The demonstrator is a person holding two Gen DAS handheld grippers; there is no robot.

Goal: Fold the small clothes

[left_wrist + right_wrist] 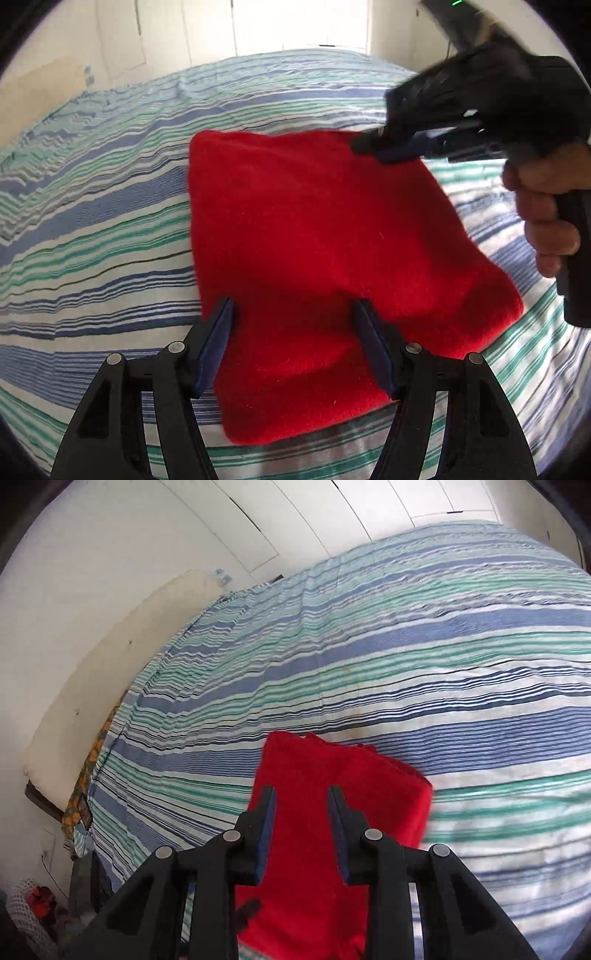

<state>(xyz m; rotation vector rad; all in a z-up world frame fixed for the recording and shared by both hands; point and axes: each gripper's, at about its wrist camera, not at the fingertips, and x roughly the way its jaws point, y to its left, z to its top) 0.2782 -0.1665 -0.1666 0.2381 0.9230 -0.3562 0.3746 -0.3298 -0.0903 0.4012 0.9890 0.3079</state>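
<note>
The left fingers (pixel 291 321) are held wide apart above one folded red cloth (pixel 314 258), gripping nothing. The right fingers (pixel 301 805) are parted narrowly over the same cloth's far corner; contact cannot be told. The cloth is spread beneath both, on a striped bed (pixel 92 221). White cupboards (pixel 295 524) are seen beyond.

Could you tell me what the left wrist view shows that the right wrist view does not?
Only the left wrist view shows the person's hand holding the right tongs over the far edge of the red cloth. Only the right wrist view shows the cream mattress against the wall and the net basket on the floor. Both show the folded red cloth on the striped bedsheet, with each view's own tongs apart above it.
</note>
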